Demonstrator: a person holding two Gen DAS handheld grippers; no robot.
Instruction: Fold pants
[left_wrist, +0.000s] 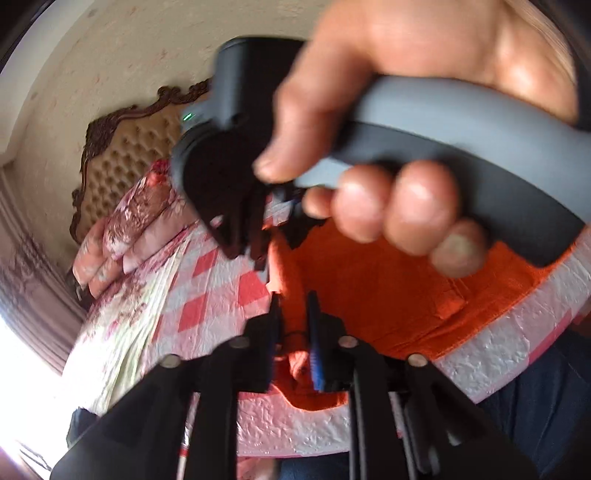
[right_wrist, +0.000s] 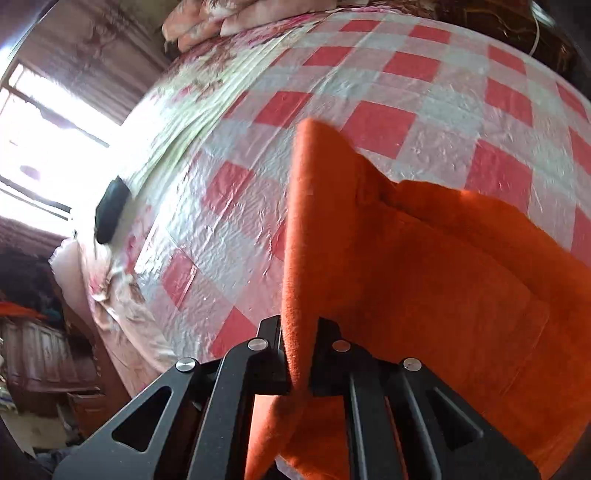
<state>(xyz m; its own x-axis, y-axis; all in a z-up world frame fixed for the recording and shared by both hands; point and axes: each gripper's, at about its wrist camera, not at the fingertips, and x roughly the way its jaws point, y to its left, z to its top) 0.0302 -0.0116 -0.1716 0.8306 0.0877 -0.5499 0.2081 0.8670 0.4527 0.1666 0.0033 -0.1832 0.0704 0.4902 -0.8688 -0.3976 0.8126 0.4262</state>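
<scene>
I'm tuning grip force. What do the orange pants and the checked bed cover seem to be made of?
Orange pants: soft fleece-like or brushed knit, matte, with a fuzzy nap along the pinched edge. Checked bed cover: probably thin plastic sheeting, glossy, crinkled, with bright highlights.

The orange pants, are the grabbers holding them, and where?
Yes. The right gripper pinches a raised folded edge of the orange pants. The left gripper pinches another edge of them.

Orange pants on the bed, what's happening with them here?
A person is folding orange pants on a bed with a red-and-white checked cover, one handheld gripper per hand. The right gripper is shut on an edge of the fabric, lifting it. The left gripper also pinches orange cloth; the hand holding the right tool fills its view.
</scene>
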